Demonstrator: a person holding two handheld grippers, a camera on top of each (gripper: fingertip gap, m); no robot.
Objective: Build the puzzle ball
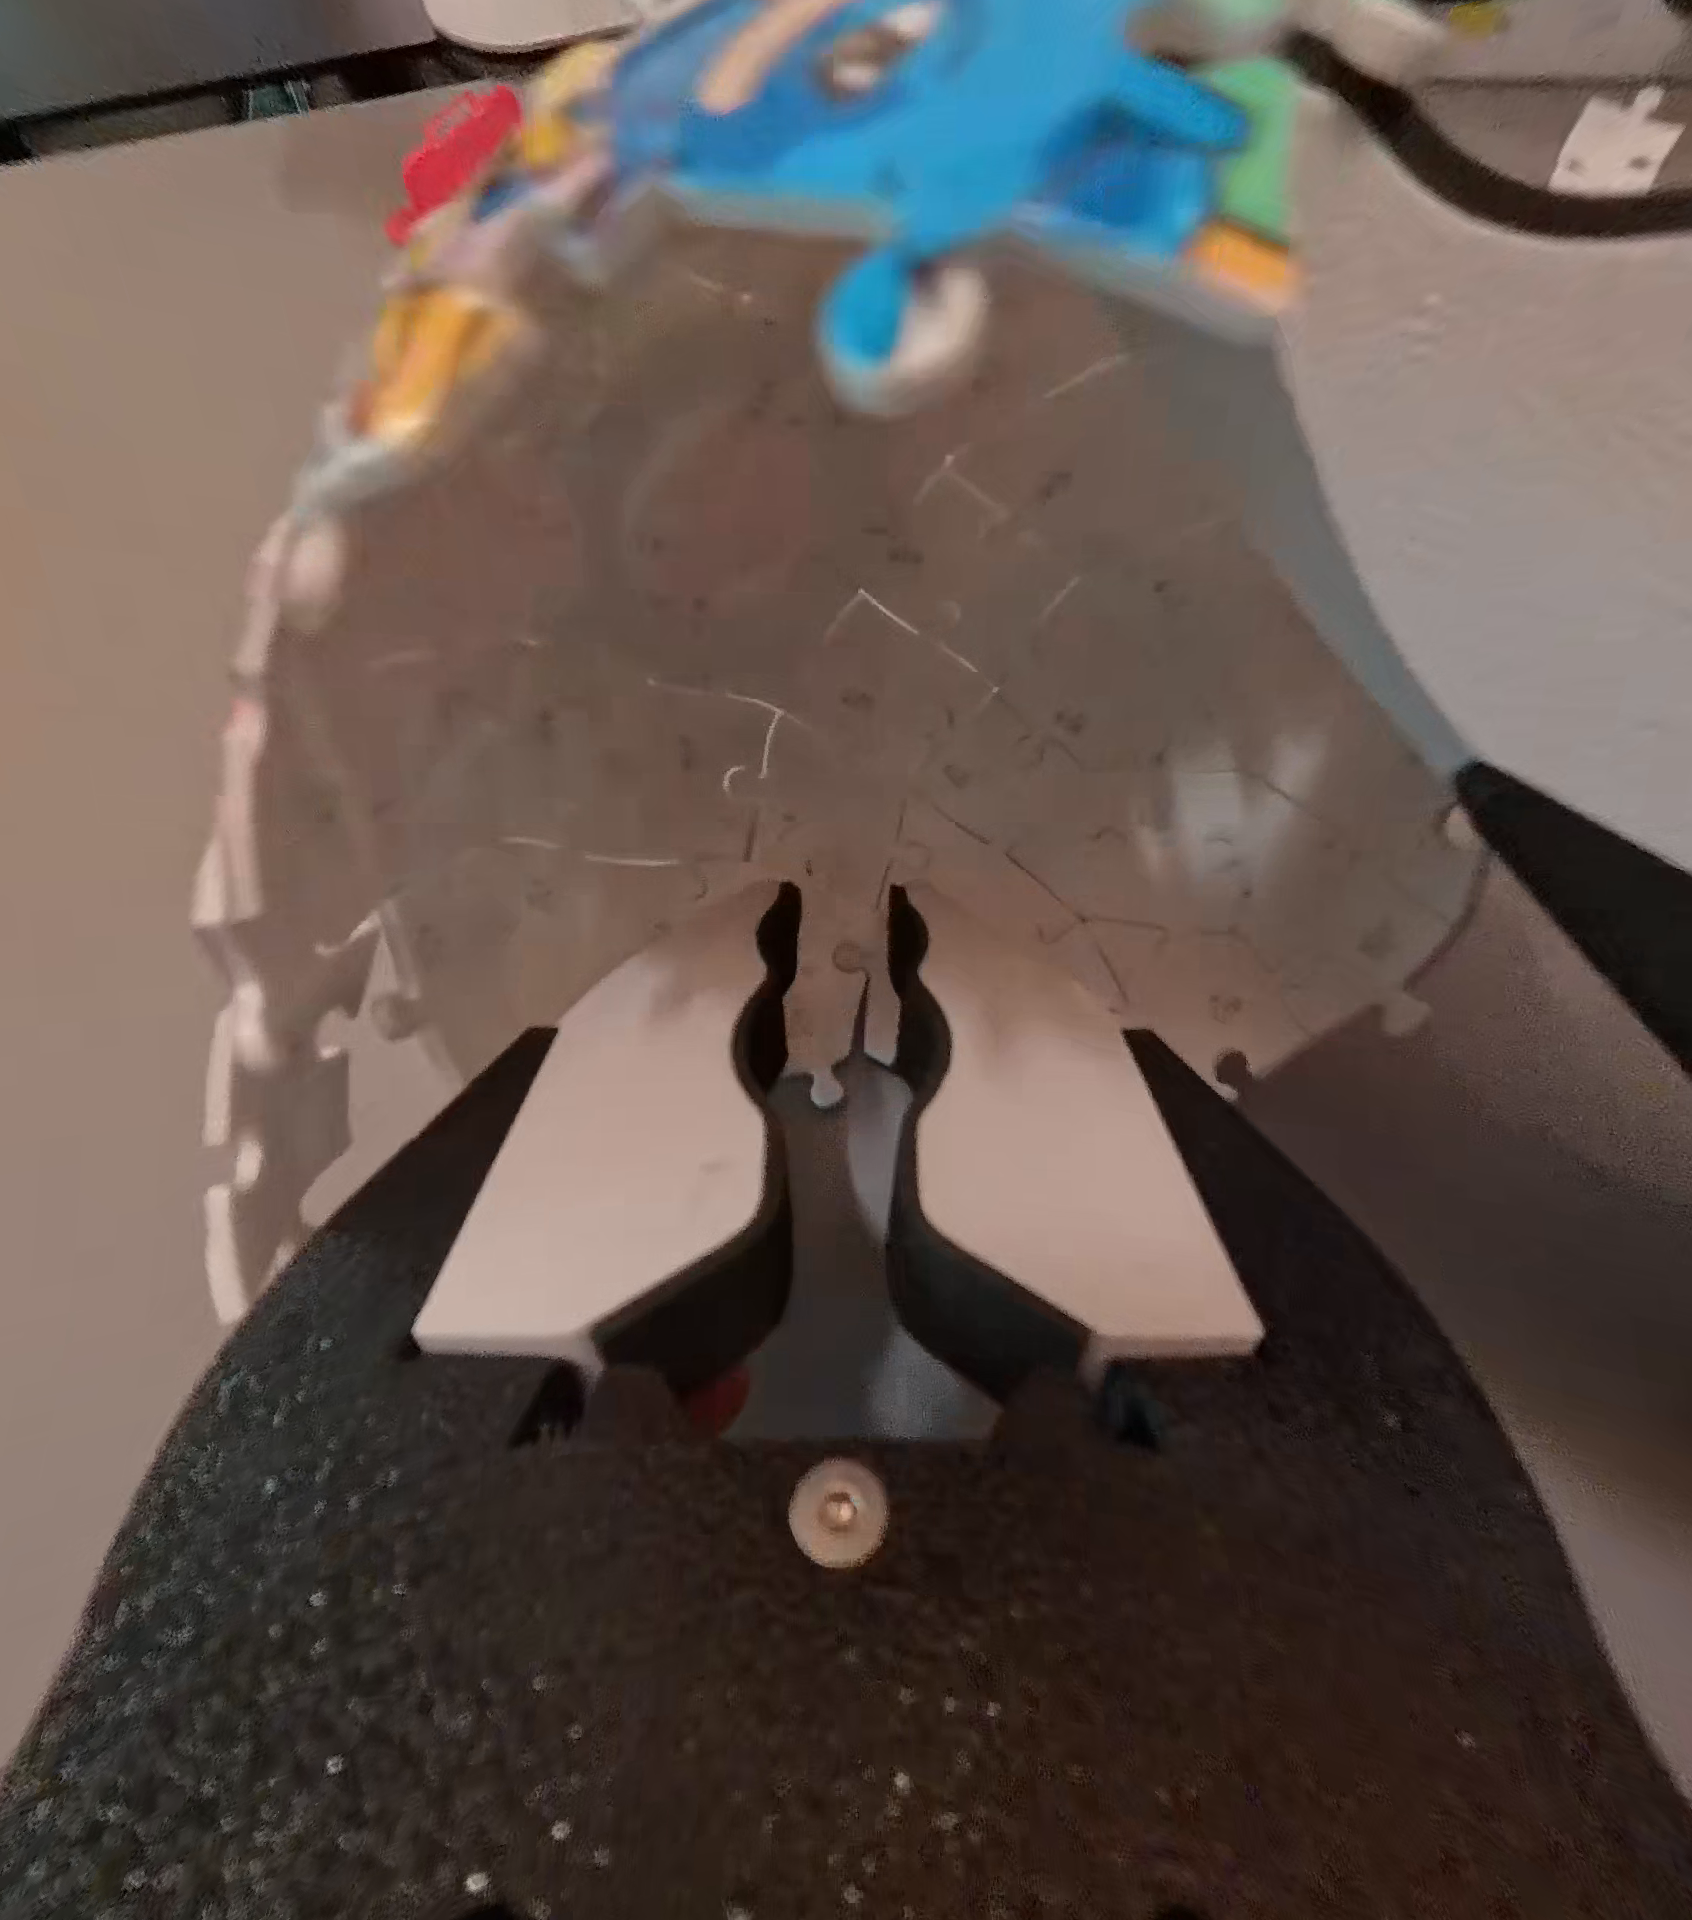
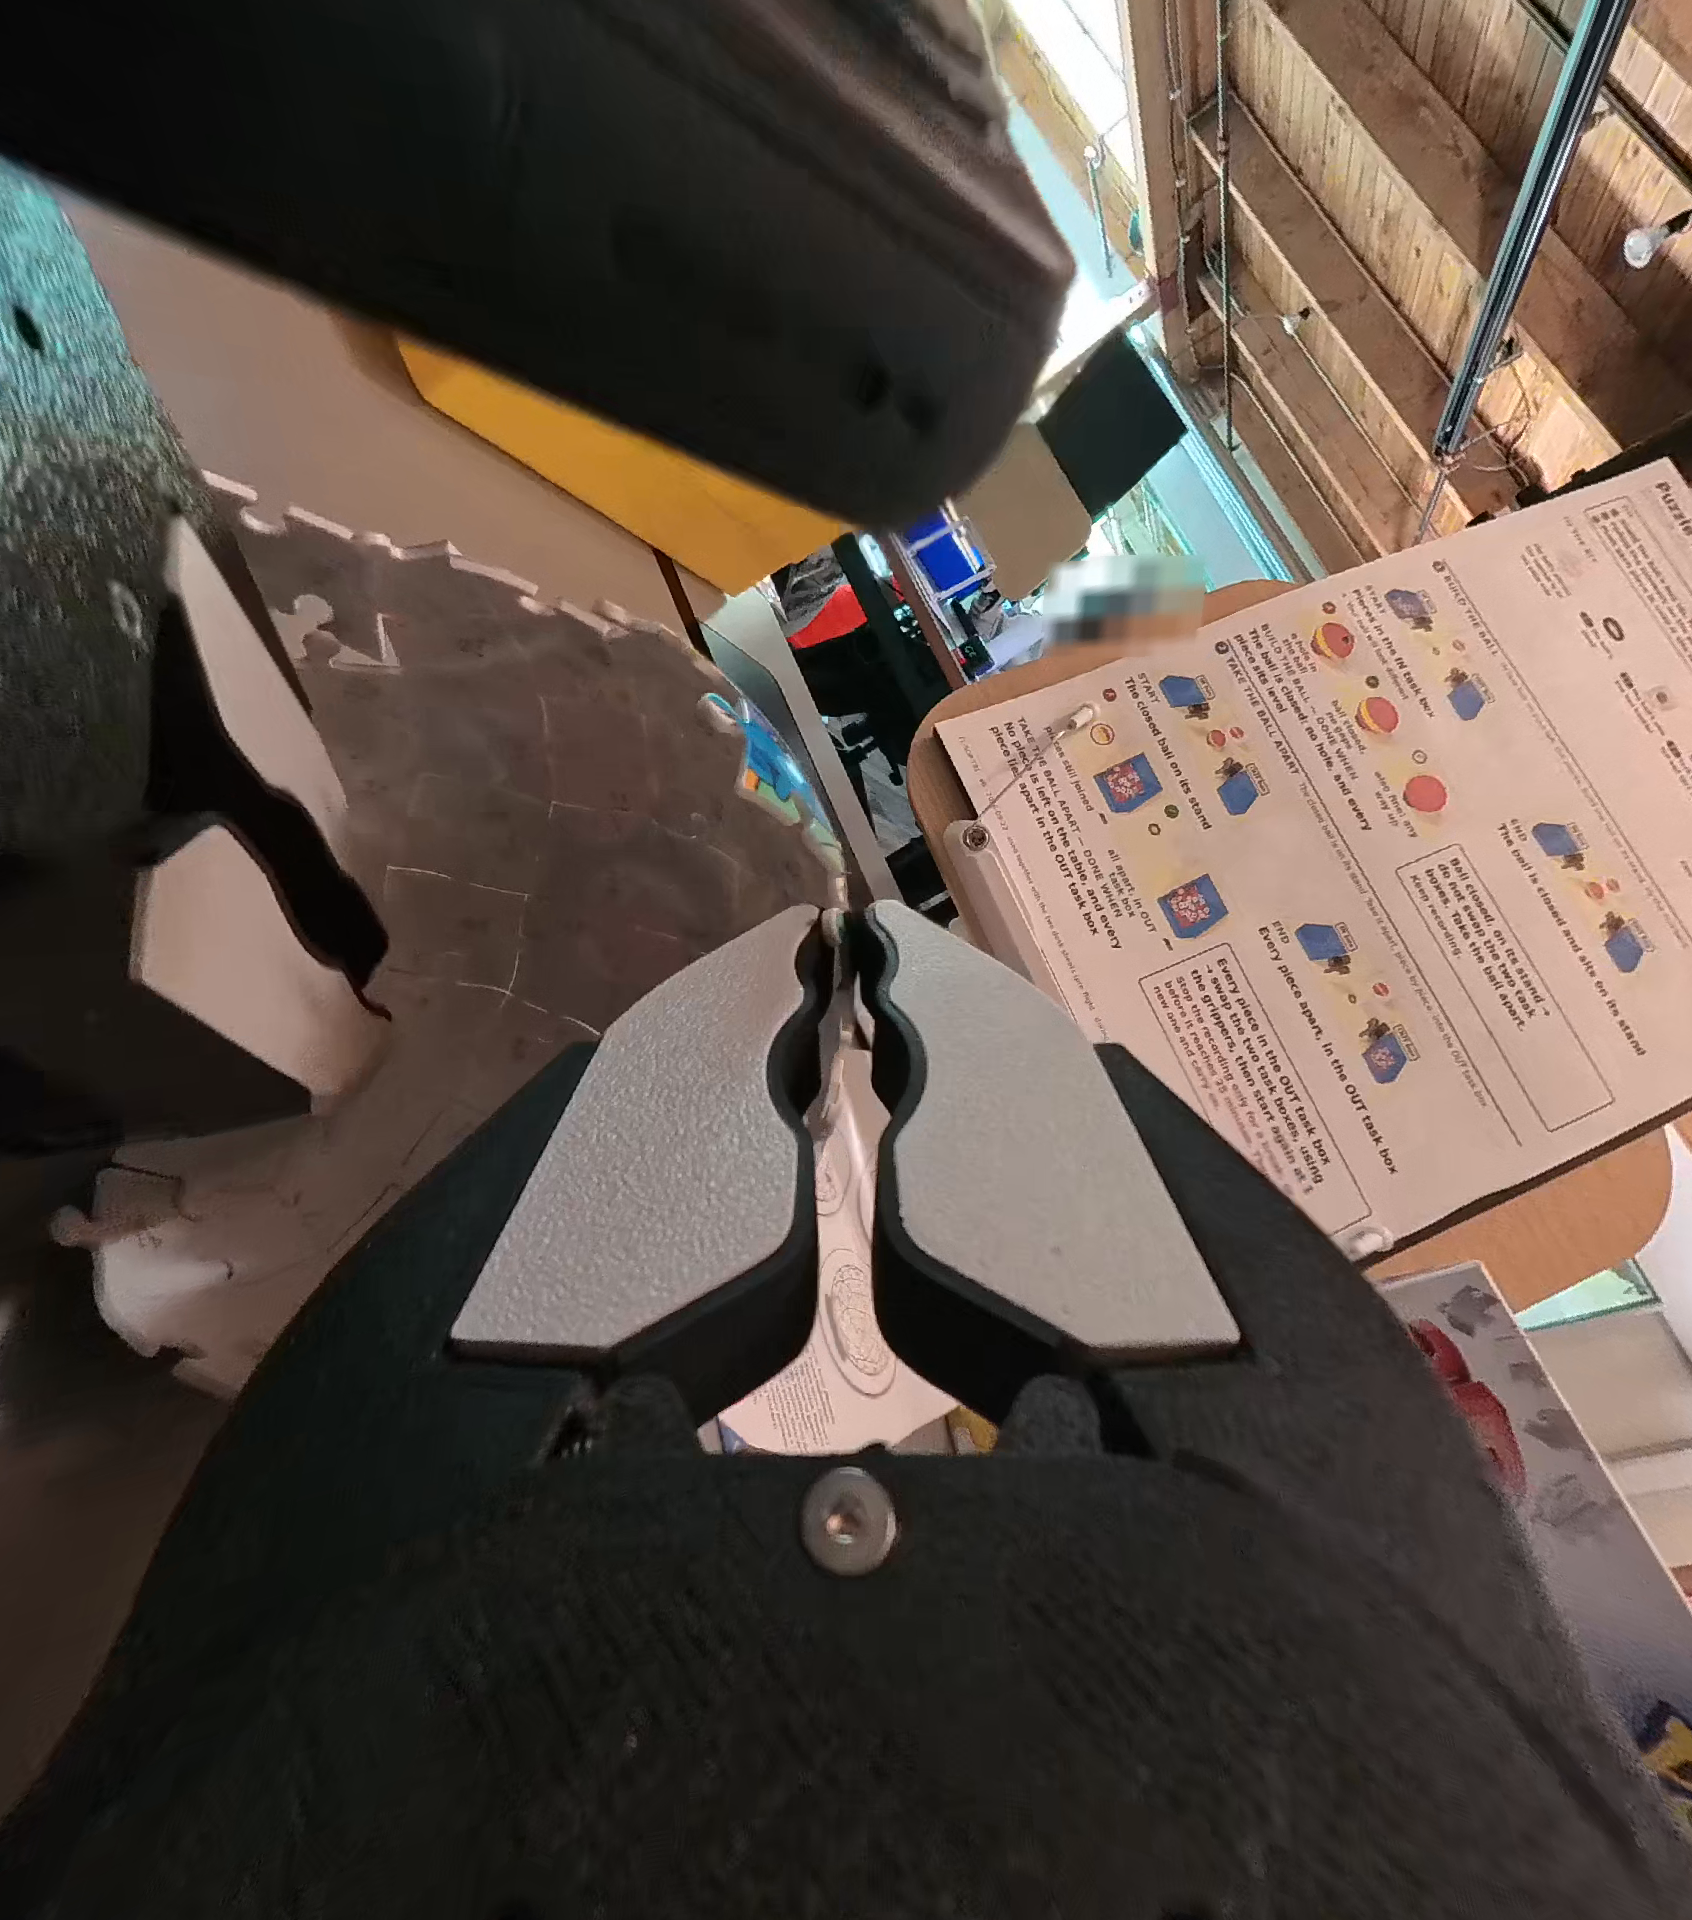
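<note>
**Both grippers pinching the half-built shell**

While the left gripper (image 1: 844, 914) holds its fingers clamped on the puzzle ball's (image 1: 717, 623) jagged lower rim, the right gripper (image 2: 847, 935) pinches a thin edge of the same shell. Beneath lies a pale desk (image 1: 42, 727); an instruction sheet (image 2: 1393, 831) stands just right.

Instruction board (image 2: 1361, 831) close beside puzzle shell (image 2: 551, 831)

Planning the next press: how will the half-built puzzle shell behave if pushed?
Probably fragile: the puzzle shell is thin interlocked pieces with visible seams. Its jagged open rim may flex or shed pieces. The left claw pinches only its edge, so it could pivot.
</note>
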